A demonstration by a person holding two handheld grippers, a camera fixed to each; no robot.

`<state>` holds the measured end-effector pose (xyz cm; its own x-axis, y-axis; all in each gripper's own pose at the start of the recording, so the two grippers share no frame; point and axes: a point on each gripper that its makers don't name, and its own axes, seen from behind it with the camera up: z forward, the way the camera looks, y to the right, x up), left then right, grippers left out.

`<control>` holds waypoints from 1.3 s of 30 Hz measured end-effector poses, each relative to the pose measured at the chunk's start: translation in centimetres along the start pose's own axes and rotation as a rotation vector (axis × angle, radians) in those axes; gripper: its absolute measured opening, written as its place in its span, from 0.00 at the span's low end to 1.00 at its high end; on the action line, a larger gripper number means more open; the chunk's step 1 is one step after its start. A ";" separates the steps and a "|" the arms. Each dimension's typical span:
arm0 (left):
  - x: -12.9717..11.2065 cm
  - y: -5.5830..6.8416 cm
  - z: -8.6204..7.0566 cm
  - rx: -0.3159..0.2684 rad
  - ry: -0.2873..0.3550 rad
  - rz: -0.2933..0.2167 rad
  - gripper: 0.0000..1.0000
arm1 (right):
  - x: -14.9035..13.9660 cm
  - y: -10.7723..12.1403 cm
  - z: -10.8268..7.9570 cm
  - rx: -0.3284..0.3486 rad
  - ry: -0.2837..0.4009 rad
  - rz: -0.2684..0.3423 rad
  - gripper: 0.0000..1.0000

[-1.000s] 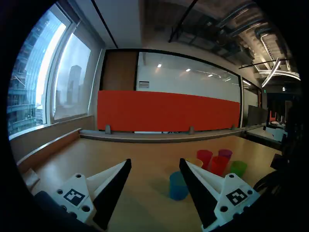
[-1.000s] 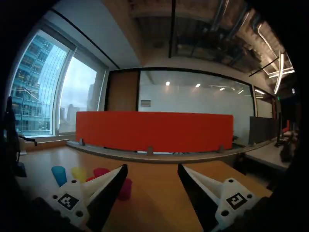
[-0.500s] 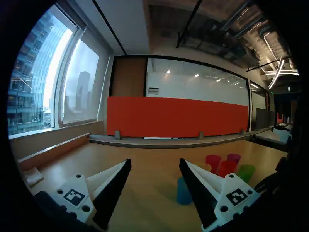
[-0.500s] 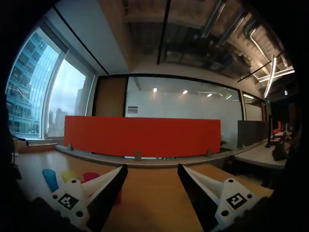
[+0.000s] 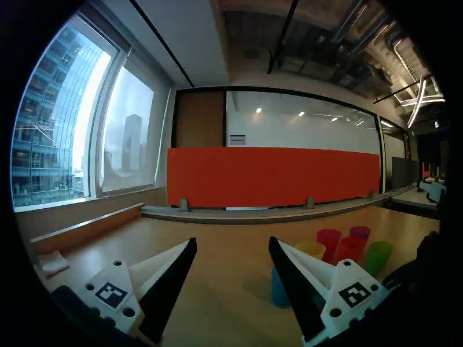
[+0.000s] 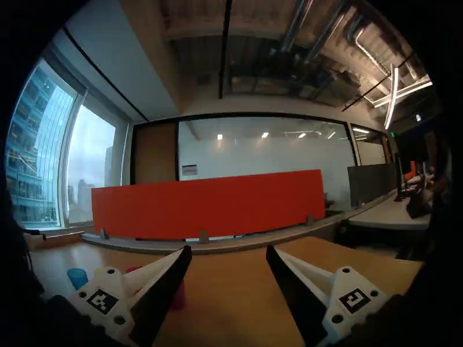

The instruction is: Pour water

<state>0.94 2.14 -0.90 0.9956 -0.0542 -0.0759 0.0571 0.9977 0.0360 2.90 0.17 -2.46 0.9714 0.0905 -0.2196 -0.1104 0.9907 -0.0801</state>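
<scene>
The left hand-held gripper point(image 5: 231, 242) and the right hand-held gripper point(image 6: 228, 250) are each held with fingers apart and nothing between them. Coloured cups are seen upright, mouths upward, on the worktop point(image 5: 226, 263), well short of its far edge. The blue cup point(image 5: 278, 292) is partly hidden behind a finger, and the green cup point(image 5: 379, 254) stands near it.

Wood table point(image 5: 231, 254) w/ colored cups point(image 5: 341, 248)

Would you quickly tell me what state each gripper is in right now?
Left gripper: open, holding nothing.
Right gripper: open, holding nothing.
</scene>
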 end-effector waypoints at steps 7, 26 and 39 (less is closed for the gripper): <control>-1.9 -0.3 0.5 -0.005 -0.017 0.005 0.92 | 0.8 0.5 -0.4 -0.017 0.015 0.022 0.99; -4.4 -1.6 1.2 -0.007 -0.036 -0.006 0.92 | 0.1 -0.2 -0.7 -0.017 -0.011 0.003 0.99; -4.3 -1.4 1.4 -0.012 -0.024 0.009 0.92 | 0.2 -0.5 -0.6 -0.010 -0.011 0.004 0.99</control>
<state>-3.35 0.93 0.73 0.9976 -0.0458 -0.0516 0.0472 0.9986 0.0247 3.06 -0.37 -3.01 0.9732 0.0957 -0.2093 -0.1164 0.9892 -0.0892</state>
